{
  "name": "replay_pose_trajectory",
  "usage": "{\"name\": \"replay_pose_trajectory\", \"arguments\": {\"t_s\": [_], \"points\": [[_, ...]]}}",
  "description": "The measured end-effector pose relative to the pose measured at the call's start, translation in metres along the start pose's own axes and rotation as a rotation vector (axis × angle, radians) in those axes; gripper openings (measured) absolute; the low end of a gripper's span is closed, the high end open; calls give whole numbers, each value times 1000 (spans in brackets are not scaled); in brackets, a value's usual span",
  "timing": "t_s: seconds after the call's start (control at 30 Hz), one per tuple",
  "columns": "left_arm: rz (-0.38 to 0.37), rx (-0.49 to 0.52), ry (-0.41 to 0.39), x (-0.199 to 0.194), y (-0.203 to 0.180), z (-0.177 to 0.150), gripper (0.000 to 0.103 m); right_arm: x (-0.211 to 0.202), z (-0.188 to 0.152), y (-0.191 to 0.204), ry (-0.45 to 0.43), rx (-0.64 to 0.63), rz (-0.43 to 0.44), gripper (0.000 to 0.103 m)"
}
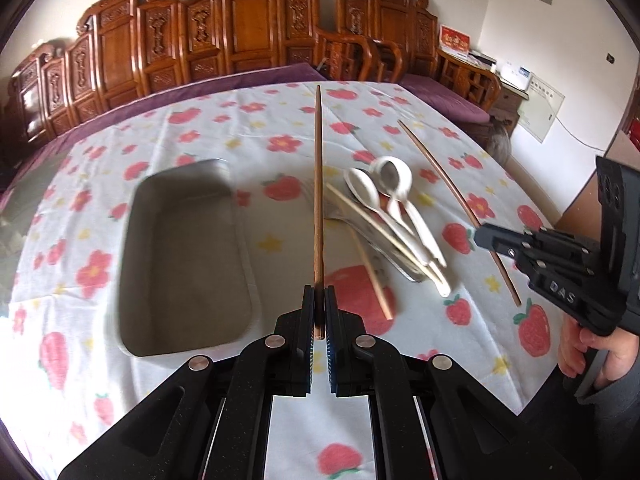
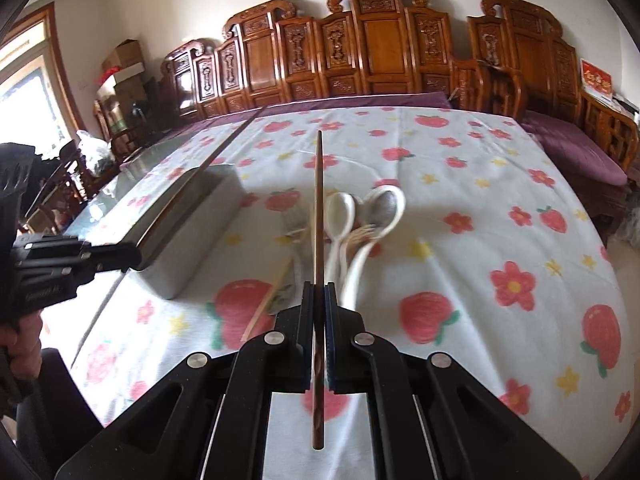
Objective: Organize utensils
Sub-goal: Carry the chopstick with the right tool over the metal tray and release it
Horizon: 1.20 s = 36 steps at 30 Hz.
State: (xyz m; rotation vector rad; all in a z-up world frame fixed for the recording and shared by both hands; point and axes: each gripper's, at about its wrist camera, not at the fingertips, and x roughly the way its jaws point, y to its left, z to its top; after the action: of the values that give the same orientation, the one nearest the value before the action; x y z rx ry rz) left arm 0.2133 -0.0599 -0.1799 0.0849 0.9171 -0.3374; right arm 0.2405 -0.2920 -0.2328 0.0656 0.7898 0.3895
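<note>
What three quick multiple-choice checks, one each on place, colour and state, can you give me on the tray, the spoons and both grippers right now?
1. Where is the metal tray relative to the utensil pile, in the left wrist view?
A. Left of it
B. Right of it
C. Under it

2. What colour are the ceramic spoons?
A. Blue
B. White
C. Black

3. What is the state of the left gripper and the right gripper?
A. Both open, holding nothing
B. Only one holds something
C. Each shut on a brown chopstick

Key: 1 A, the tray sits apart on the cloth, left of the pile. 2 B, their bowls and handles are white. 3 C, the left chopstick and the right chopstick each run out from between closed jaws.
</note>
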Motion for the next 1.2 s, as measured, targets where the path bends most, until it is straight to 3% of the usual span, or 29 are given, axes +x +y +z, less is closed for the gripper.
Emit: {"name": "replay_pose_trajectory", "arguments": {"t_s": [0.33, 0.6, 0.83, 1.2], "points": [[62, -13, 32, -4, 51, 5, 4, -5, -5, 45, 9, -62, 50, 6], [105, 34, 174, 22, 86, 0, 4, -1, -12, 54, 25, -86, 39, 6], [90, 55, 266, 34, 101, 0, 4, 5, -14, 51, 41, -86, 32, 6], [73, 33, 271, 39, 103, 0, 5, 5, -12, 60, 51, -103, 29, 6]]}}
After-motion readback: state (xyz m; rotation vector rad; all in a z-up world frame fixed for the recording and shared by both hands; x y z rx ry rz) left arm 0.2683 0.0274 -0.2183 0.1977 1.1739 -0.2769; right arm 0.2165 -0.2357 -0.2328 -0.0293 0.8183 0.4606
